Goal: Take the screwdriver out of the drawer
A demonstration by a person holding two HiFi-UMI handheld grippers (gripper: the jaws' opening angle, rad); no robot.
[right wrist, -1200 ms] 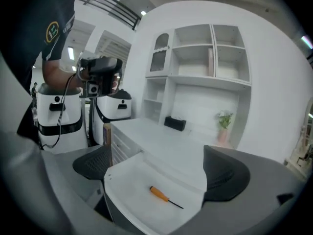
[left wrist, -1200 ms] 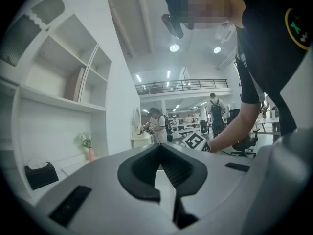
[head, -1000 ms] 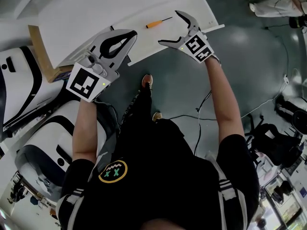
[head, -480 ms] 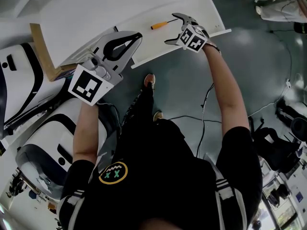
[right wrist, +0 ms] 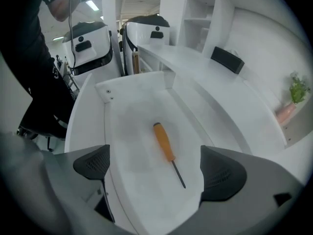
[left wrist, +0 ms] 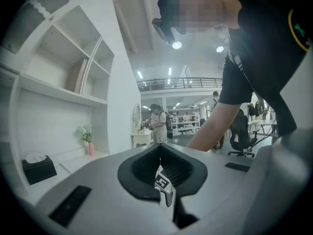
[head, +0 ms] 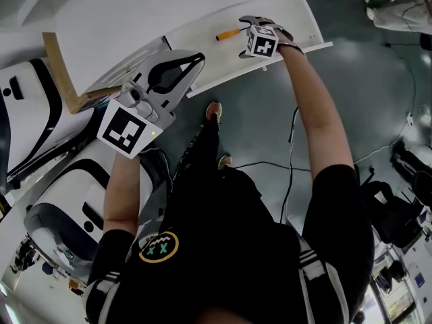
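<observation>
An orange-handled screwdriver [head: 227,34] lies flat on the floor of the open white drawer [head: 297,20]. In the right gripper view the screwdriver [right wrist: 164,142] lies lengthwise, with its thin dark shaft toward the camera. My right gripper [head: 242,37] hangs open just over the drawer. Its two dark pads stand wide on either side of the tool without touching it, and the right gripper [right wrist: 157,168] holds nothing. My left gripper [head: 200,57] is shut and empty, off the drawer's front left corner. In its own view the left gripper [left wrist: 160,150] points out into the room.
A white countertop [head: 169,2] runs above the drawer. A wooden board [head: 57,71] and white machine shells [head: 47,201] crowd the left. Cables [head: 287,164] lie on the grey floor. A black tissue box [right wrist: 227,59] and a potted plant [right wrist: 292,96] stand on the shelf unit.
My right gripper has moved forward and down over the drawer, closing in on the screwdriver, jaws still open. The left gripper has shifted only slightly and stays shut.
</observation>
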